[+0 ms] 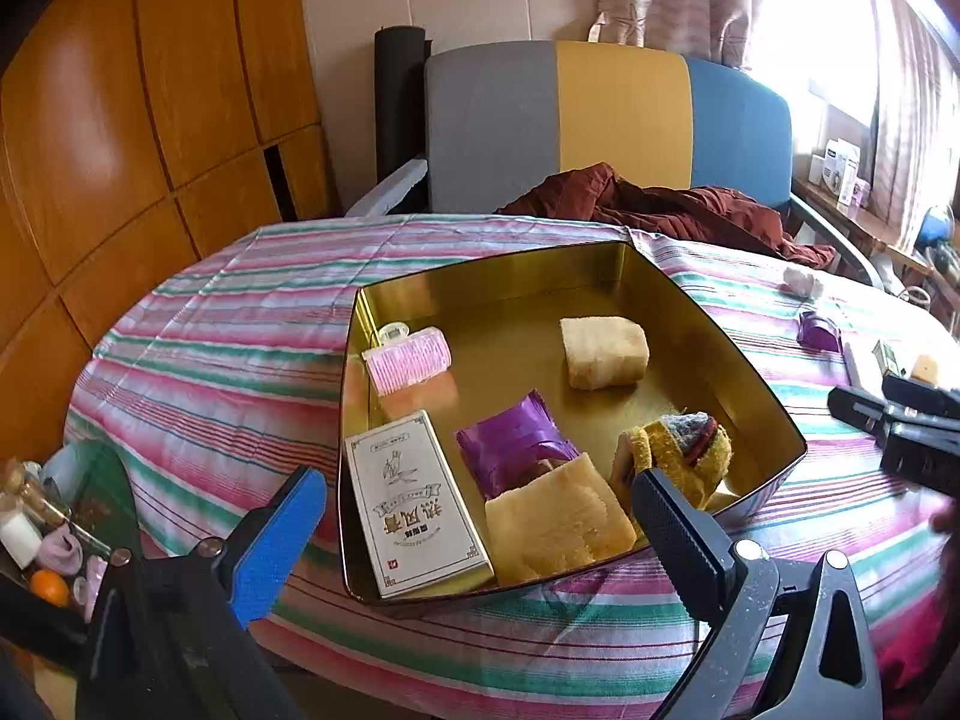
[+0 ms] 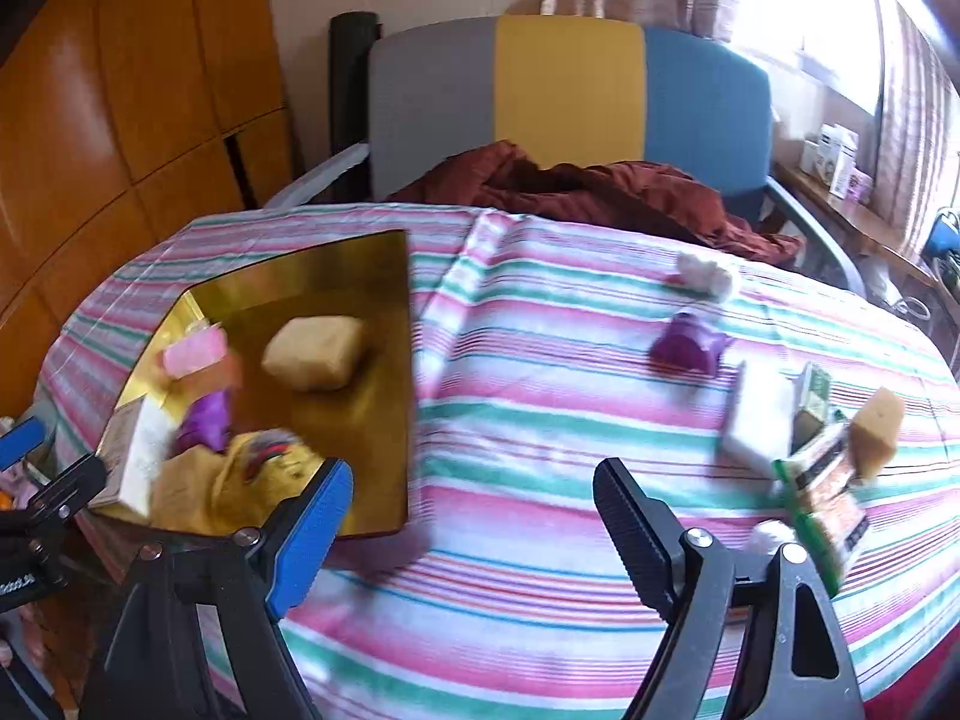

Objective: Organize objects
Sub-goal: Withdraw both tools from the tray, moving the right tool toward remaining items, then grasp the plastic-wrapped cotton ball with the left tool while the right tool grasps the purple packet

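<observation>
Gold tin tray [image 1: 708, 324], shallow, mirror-bright inside, dark outer wall, stood on the striped cloth [image 1: 240, 312] of a round table. All places below taken from the tray.

Inside it, counted in the left wrist view:
- two tan sponge-like blocks: one [image 1: 603, 353] toward the far right, one [image 1: 555, 525] at the near rim
- one pink ribbed roller [image 1: 409, 359] against the far left wall
- one white printed box [image 1: 414, 507] in the near left corner, lying flat
- one purple foil packet [image 1: 516, 443] mid-tray, its near end under the near block
- one yellow knitted piece [image 1: 684, 450] with red and grey in it, near right corner

Outside, right of the tray, in the right wrist view (blurred):
- one purple foil packet [image 2: 687, 342]
- one white crumpled wad [image 2: 708, 276] beyond it
- one white flat block [image 2: 759, 414]
- one tan cube [image 2: 879, 426]
- green printed packs [image 2: 822, 492], number unclear

Left gripper [image 1: 480, 516] hovered at the tray's near rim, jaws spread, nothing between them. Right gripper [image 2: 474, 510] hung over bare cloth just right of the tray, jaws apart, empty.

Behind the tray: grey, yellow and blue chair [image 1: 618, 120] with a maroon cloth [image 1: 660, 204] heaped on it.
</observation>
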`<control>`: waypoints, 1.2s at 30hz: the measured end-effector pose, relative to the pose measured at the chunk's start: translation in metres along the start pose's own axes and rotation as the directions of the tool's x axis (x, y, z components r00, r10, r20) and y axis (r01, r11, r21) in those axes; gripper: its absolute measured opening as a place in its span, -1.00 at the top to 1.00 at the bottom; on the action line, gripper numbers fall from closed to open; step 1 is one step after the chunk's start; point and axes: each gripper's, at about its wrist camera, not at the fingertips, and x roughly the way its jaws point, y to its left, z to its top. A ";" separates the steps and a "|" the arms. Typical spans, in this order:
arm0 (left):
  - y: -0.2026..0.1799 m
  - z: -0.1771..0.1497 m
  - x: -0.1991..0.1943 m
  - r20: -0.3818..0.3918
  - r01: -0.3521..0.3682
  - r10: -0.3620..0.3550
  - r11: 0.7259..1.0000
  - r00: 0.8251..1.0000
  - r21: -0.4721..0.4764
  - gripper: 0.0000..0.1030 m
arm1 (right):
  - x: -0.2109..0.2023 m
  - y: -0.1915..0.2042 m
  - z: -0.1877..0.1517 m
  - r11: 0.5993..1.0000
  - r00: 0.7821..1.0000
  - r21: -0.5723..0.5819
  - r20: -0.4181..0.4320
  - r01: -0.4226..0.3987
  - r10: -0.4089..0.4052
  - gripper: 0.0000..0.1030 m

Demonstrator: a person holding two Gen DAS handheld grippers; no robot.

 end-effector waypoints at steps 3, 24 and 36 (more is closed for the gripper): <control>-0.004 0.002 -0.003 0.009 0.000 0.000 1.000 1.000 0.013 -0.99 | -0.001 -0.019 0.006 0.999 0.999 0.014 0.001 0.034 -0.034 -0.63; -0.035 0.009 -0.007 0.027 0.005 -0.008 0.992 1.000 0.123 -0.99 | 0.001 -0.155 0.042 0.951 0.953 0.106 0.058 0.291 -0.298 -0.63; -0.062 0.017 -0.002 0.020 0.016 -0.020 0.980 1.000 0.196 -0.99 | 0.019 -0.188 0.033 0.947 0.969 0.211 0.000 0.243 -0.249 -0.63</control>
